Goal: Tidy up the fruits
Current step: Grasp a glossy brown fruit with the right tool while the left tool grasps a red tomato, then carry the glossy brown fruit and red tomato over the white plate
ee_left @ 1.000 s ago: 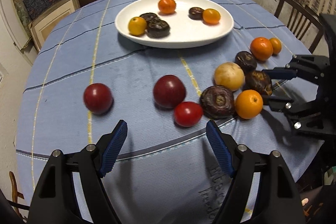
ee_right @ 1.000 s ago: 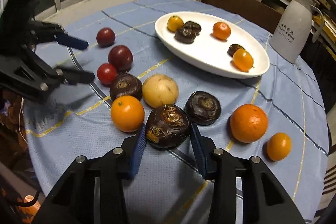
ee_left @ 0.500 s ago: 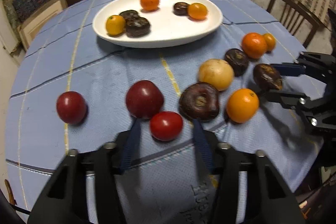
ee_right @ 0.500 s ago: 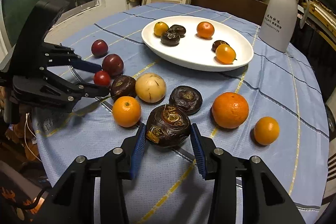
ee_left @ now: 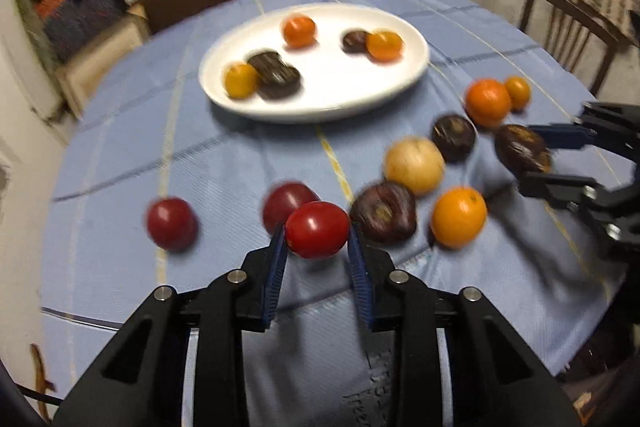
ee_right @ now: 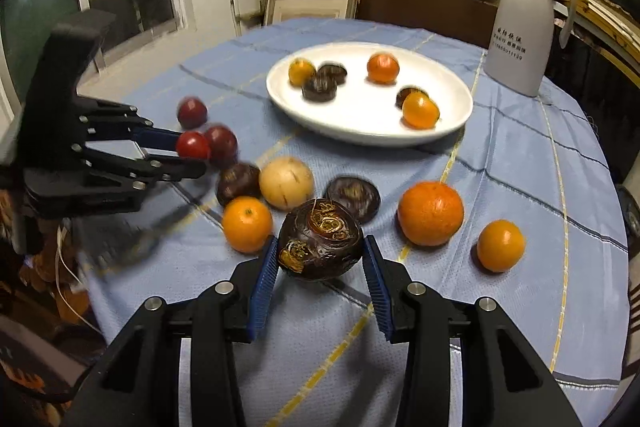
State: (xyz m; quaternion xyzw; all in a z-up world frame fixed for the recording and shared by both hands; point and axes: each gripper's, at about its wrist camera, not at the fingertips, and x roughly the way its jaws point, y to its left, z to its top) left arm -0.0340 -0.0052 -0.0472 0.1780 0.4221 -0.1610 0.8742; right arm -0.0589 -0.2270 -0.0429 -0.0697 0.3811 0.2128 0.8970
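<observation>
Blue-padded, our left gripper (ee_left: 317, 247) clamps a red tomato (ee_left: 317, 229) just in front of a dark red plum (ee_left: 285, 200) on the tablecloth (ee_left: 224, 163). Our right gripper (ee_right: 320, 265) clamps a dark water chestnut (ee_right: 320, 239), near an orange (ee_right: 247, 223). We see the white plate (ee_right: 360, 131) farther back, carrying small oranges and dark chestnuts.

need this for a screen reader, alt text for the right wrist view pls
The right gripper holds a dark brown water chestnut above a blue tablecloth strewn with fruit. At left, the left gripper grips a red tomato; behind, a white plate holds more.
</observation>
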